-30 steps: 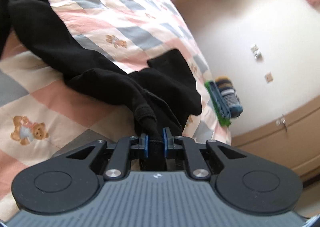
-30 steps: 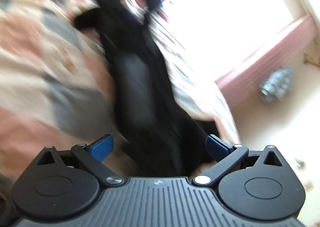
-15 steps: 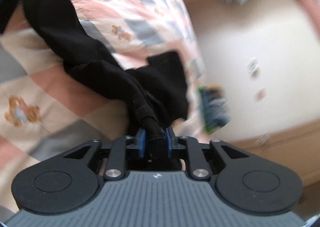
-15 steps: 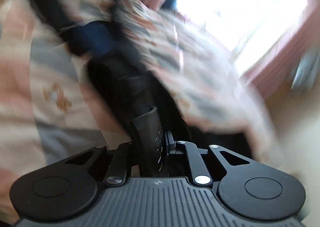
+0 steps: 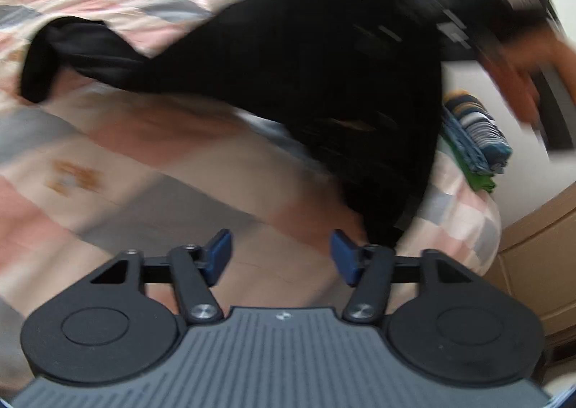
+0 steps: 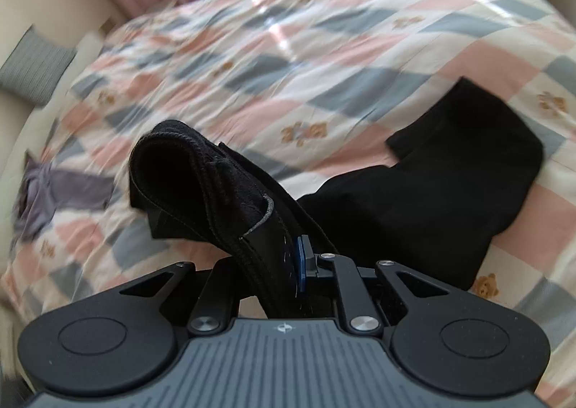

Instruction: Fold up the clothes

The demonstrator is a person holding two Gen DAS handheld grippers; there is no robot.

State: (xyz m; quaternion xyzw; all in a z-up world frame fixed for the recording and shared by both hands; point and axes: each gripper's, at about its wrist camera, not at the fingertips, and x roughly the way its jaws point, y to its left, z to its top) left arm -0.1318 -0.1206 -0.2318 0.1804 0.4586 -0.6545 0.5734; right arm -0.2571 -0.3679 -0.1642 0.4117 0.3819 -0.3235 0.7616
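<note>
My right gripper (image 6: 284,264) pinches the black trousers (image 6: 414,199) at the stitched waistband; the rest trails limp across the checked quilt (image 6: 324,40). My left gripper (image 5: 280,256) gapes empty. Soft, floppy cloth: I'd grip seams.

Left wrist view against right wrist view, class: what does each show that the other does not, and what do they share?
Only the left wrist view: an open left claw holding nothing, and folded striped clothes at the bed's edge. Only the right wrist view: the right claw shut on a stitched edge of the garment, and a purple cloth. Both show the black garment on the checked quilt.
</note>
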